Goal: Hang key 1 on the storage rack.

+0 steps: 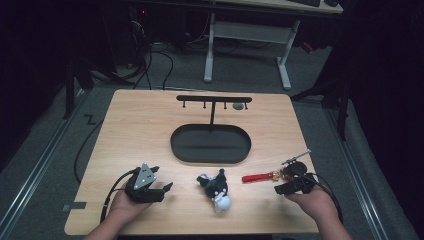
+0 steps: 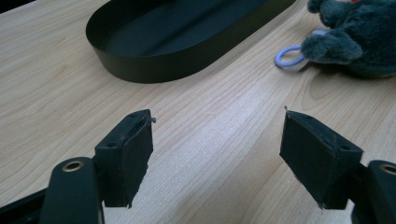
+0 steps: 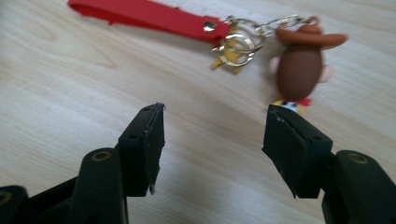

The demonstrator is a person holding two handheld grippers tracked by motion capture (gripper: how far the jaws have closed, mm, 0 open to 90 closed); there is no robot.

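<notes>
While the wooden table [image 1: 150, 120] takes up most of the high view, the biggest thing sitting on it is a black oval tray [image 1: 210, 143] in the middle, with a thin T-shaped hook stand [image 1: 214, 100] rising from its far edge. In the left gripper view, the tray [image 2: 154, 60] sits up ahead on the bare wood.

Next down, the left gripper [image 1: 162, 190] is held low at the near left with its jaws spread wide and nothing between them, same in its own view [image 2: 217, 156]. The right gripper [image 1: 285, 188] sits at the near right, jaws also apart and empty [image 3: 215, 149].

Between the two hands there's a dark plush toy [image 1: 216, 189] with a white part at its near end, lying near the front edge. The left gripper view shows its grey fur [image 2: 359, 37] and a pale ring [image 2: 287, 57] beside it.

Smallest is the keychain: a red strap [image 3: 149, 16], gold rings [image 3: 236, 42] and a little brown cowboy-hat figure [image 3: 299, 65], lying just ahead of the right jaws and apart from them. From above it's the red strap [image 1: 256, 177] left of the right gripper.
</notes>
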